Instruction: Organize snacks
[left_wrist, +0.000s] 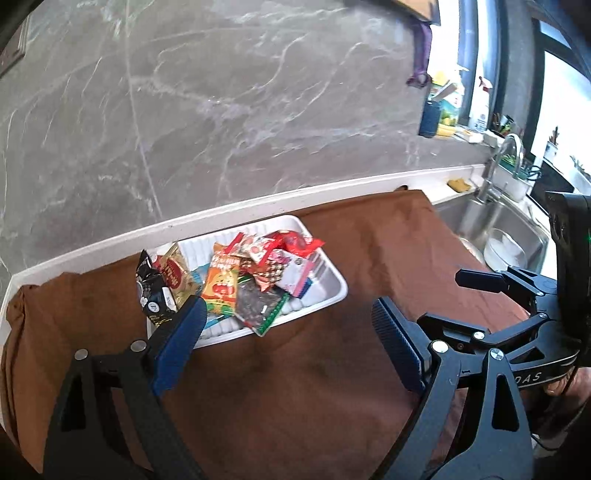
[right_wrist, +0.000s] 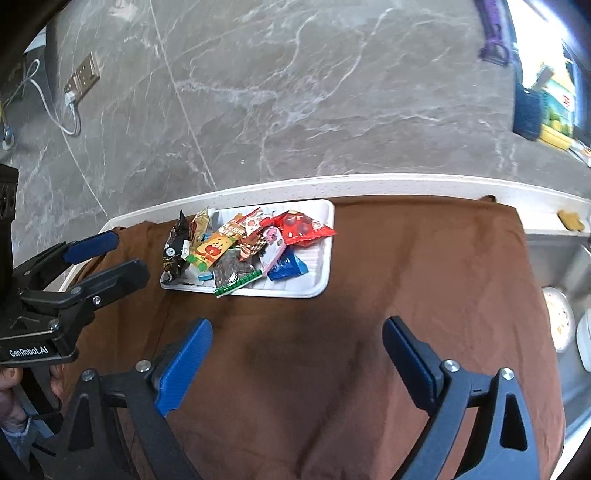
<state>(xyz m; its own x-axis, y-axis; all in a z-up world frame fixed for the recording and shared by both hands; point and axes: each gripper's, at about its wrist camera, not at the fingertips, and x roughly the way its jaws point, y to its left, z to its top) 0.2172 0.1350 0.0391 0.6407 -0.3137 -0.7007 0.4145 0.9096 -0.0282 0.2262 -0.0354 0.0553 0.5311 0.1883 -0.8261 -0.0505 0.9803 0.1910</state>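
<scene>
The snacks lie in a heap in the white tray, which sits on the far left part of the brown cloth, close to the grey wall. A black packet leans over the tray's left edge, and a dark packet with a green strip sticks out over the near edge. A red packet lies at the far side.

The left gripper hangs above the cloth, near the tray's near left corner. Its jaws are wide apart and hold nothing. The right gripper is above bare cloth, nearer than the tray. Its jaws are wide apart too, and empty.

No snack is left on the cloth, so the gathering step looks done or almost done. The next move may be to nudge the two packets that hang over the edges back inside. That needs a gentle push, so the light tray does not slide.
</scene>
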